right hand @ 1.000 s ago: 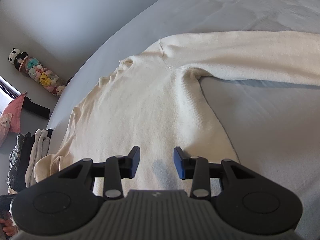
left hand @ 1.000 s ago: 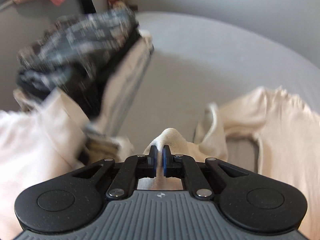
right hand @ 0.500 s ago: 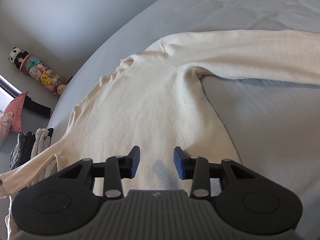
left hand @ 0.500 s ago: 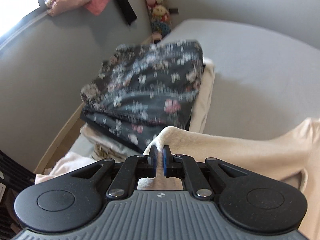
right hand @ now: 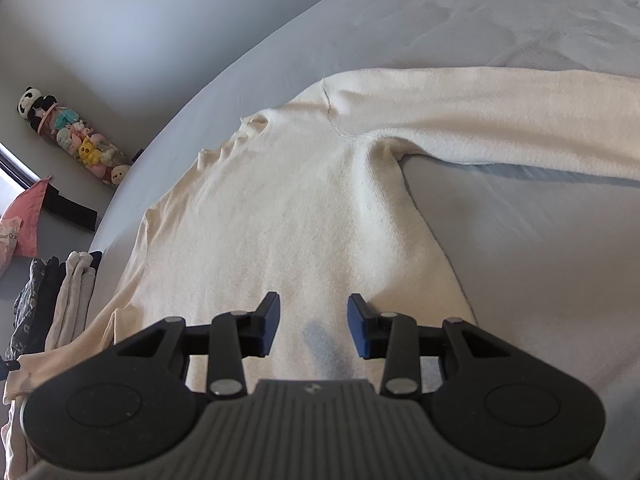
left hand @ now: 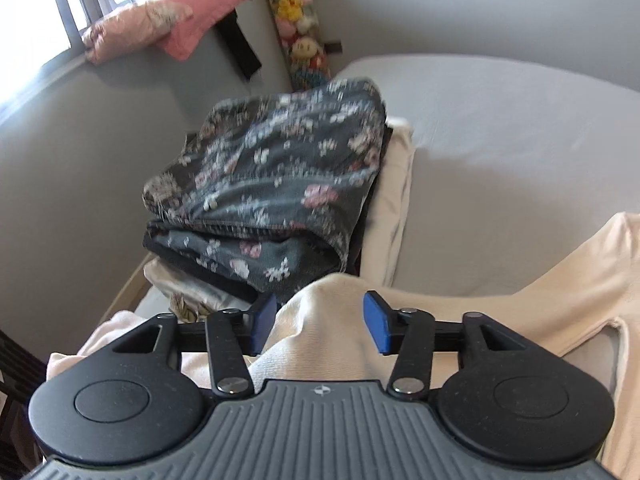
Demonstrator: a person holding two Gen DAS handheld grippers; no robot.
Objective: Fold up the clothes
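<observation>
Two grippers: left gripper just opened, sleeve cuff loose between spread fingers; right gripper spread above cream sweater hem.

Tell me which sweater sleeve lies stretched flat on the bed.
The sleeve running right from the shoulder in the right wrist view. The other sleeve bunches up between the left gripper's opened jaws.
</observation>
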